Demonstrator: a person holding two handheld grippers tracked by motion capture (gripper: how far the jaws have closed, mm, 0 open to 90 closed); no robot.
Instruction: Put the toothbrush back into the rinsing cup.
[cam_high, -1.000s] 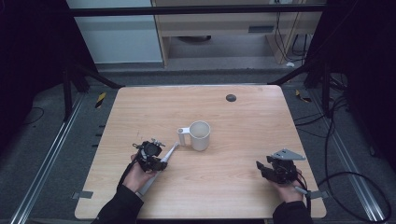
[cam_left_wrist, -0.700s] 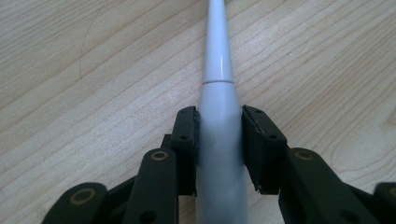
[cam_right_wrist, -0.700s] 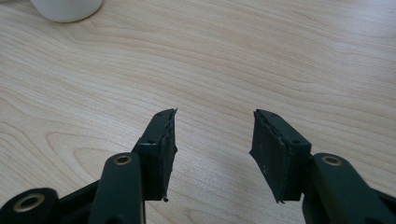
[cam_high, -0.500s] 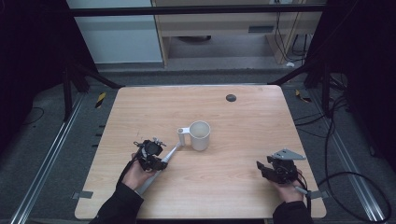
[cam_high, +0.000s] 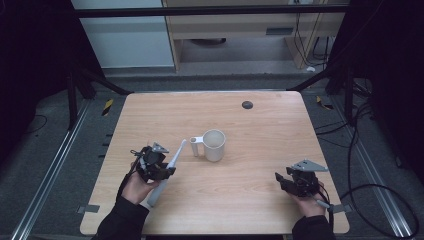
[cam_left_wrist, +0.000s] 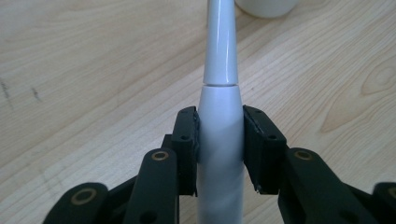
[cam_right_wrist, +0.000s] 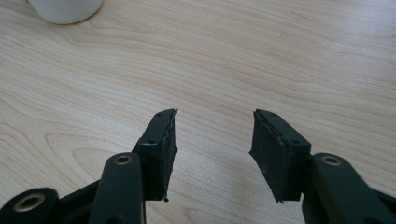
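Note:
A white electric toothbrush (cam_high: 168, 169) lies slanted at the table's front left, its thin neck aimed at the white mug (cam_high: 213, 145). My left gripper (cam_high: 159, 167) is shut on the thick handle of the toothbrush (cam_left_wrist: 219, 135), one black pad pressed against each side. The mug (cam_left_wrist: 266, 7) stands upright near the table's middle, its handle turned toward the brush tip. At the front right my right gripper (cam_high: 288, 181) rests low over the wood, open, with nothing between its jaws (cam_right_wrist: 212, 140). The bottom of the mug (cam_right_wrist: 65, 10) shows far off at that view's upper left.
The light wooden table (cam_high: 270, 130) has a small dark round spot (cam_high: 247, 104) near its far edge. Dark floor, metal rails and cables surround the table, and pale cabinets stand beyond it.

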